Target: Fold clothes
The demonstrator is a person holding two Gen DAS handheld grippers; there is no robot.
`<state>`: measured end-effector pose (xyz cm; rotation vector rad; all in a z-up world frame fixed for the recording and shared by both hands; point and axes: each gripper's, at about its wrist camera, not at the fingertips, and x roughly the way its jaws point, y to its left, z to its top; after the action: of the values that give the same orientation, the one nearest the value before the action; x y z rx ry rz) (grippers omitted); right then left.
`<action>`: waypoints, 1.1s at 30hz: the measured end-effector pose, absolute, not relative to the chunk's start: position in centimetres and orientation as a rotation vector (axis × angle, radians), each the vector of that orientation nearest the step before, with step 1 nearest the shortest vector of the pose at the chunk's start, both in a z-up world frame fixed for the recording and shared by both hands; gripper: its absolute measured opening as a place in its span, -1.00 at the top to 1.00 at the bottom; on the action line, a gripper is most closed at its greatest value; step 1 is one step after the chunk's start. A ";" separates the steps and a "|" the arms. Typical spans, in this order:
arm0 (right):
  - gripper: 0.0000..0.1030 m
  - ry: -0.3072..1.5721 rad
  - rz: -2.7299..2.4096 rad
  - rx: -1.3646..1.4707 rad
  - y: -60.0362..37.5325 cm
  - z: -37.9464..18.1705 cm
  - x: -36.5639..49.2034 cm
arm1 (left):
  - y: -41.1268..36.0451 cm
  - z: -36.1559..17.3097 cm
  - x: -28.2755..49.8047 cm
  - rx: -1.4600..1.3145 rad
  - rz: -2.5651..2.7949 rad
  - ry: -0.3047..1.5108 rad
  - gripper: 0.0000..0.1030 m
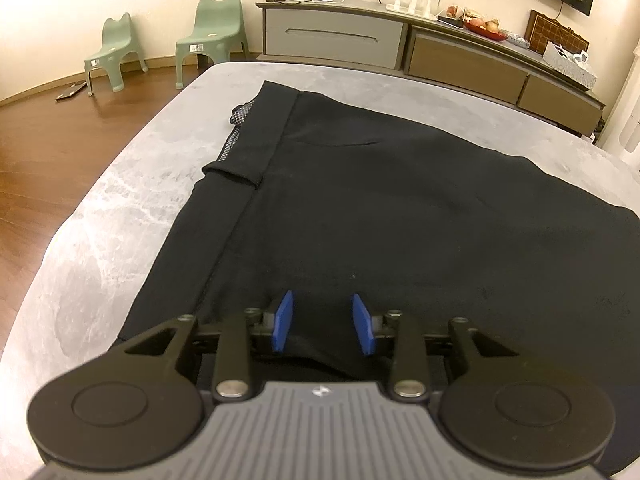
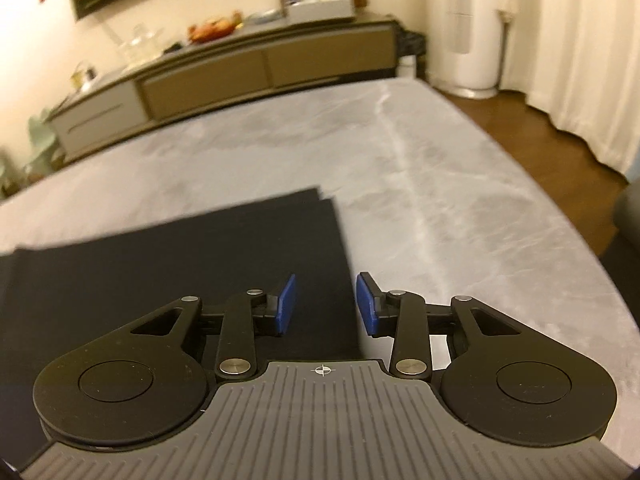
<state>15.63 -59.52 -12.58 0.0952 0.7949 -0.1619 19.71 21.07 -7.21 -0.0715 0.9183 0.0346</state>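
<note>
black trousers [image 1: 360, 200] lie flat under both parted grippers.

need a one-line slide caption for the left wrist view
Left gripper, jaws open, low over black trousers spread flat on a grey marbled table.

Both views low, close, forward over trousers [image 1: 360, 184], sharing sideboard [image 2: 240, 68]

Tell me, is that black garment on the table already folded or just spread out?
Partly folded: the black trousers lie flat on the grey table, and stacked edges at the right wrist view's corner show layers.
</note>
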 end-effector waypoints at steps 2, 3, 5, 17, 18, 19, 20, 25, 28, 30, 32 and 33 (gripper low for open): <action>0.23 0.787 -0.141 0.091 -59.4 -12.7 15.5 | 21.1 -7.2 19.6 -0.080 0.042 0.915 0.32; 0.27 0.782 -0.130 0.089 -59.4 -12.8 15.4 | 21.0 -7.2 19.6 -0.082 0.048 0.914 0.32; 0.55 0.776 -0.123 0.053 -59.0 -12.8 15.3 | 20.6 -7.2 19.5 -0.077 0.065 0.912 0.31; 0.87 0.680 -0.087 -0.067 -58.2 -11.5 13.3 | 18.9 -7.3 19.1 -0.059 0.144 0.897 0.13; 0.87 0.672 -0.090 -0.075 -58.2 -11.3 13.1 | 18.9 -7.3 18.9 -0.062 0.146 0.896 0.13; 0.88 0.665 -0.089 -0.076 -58.1 -11.1 12.9 | 18.9 -7.3 18.8 -0.065 0.148 0.895 0.13; 0.88 0.656 -0.094 -0.085 -58.0 -10.9 12.7 | 18.9 -7.3 18.8 -0.067 0.151 0.895 0.13; 0.89 0.618 -0.122 -0.159 -57.0 -10.7 13.1 | 18.9 -7.1 18.7 -0.077 0.167 0.895 0.13; 0.90 0.607 -0.144 -0.201 -56.4 -11.1 14.8 | 18.9 -7.1 18.6 -0.078 0.176 0.898 0.11; 0.90 0.613 -0.151 -0.189 -56.5 -11.2 16.2 | 18.9 -7.0 18.5 -0.080 0.182 0.900 0.12; 0.90 0.627 -0.163 -0.193 -56.5 -11.5 17.1 | 18.7 -6.9 18.5 -0.086 0.185 0.903 0.12; 0.90 0.656 -0.167 -0.181 -56.6 -11.7 17.6 | 18.7 -6.8 18.4 -0.091 0.189 0.903 0.14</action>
<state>17.59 -56.56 -11.69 -0.1813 0.6556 -0.1666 18.44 18.68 -6.77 -0.0912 0.9027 0.1889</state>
